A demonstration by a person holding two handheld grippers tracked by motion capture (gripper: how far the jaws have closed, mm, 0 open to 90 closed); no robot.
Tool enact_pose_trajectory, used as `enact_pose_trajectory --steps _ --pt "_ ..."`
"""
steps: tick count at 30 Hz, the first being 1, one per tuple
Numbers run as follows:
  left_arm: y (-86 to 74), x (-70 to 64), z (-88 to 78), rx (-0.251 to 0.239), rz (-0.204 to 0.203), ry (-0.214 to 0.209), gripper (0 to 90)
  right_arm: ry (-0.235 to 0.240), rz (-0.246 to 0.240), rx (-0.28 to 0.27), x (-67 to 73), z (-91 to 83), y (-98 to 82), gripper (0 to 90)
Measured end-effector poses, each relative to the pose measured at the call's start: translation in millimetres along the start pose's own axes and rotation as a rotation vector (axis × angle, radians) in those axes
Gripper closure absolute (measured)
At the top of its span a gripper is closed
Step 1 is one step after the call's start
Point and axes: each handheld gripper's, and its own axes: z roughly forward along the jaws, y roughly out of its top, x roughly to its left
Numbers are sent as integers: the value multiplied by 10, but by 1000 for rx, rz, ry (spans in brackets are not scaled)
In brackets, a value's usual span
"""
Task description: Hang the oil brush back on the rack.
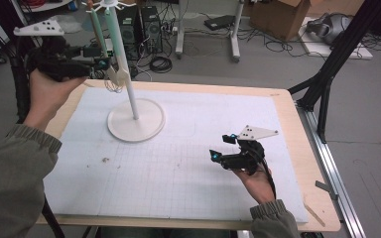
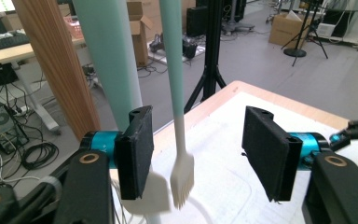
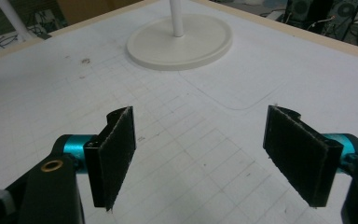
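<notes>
**Here, utensils hang between parted jaws**

Two mint-handled utensils, a slotted one (image 2: 182, 172) and a blurred spatula (image 2: 121, 93), are seen hanging from the white stand (image 1: 135, 121) at the mat's far left. The left gripper (image 2: 196, 154) is held around them, half open, nothing pinched. The right gripper (image 3: 200, 154) is held wide and empty above the gridded mat (image 3: 205, 140).

The person wears olive-green sleeves (image 1: 15, 168) with ribbed cuffs. Each hand-held gripper (image 1: 238, 157) is black, with teal anodised barrels, brass-ringed screw holes, flat black foam-faced jaws, a grey three-cornered plate and a black cable.
</notes>
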Motion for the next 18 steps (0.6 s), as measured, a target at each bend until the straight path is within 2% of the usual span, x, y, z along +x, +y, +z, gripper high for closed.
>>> enact_pose_trajectory --steps 2,9,18 --pt "-81 -14 -8 17 2 0 390 -4 -1 4 -7 6 -2 239" --pt "-354 -88 -26 28 6 -2 331 -20 2 1 -21 -25 2 232" --pt "-660 -125 -19 24 -25 -12 292 -46 -1 0 -57 -88 -21 223"
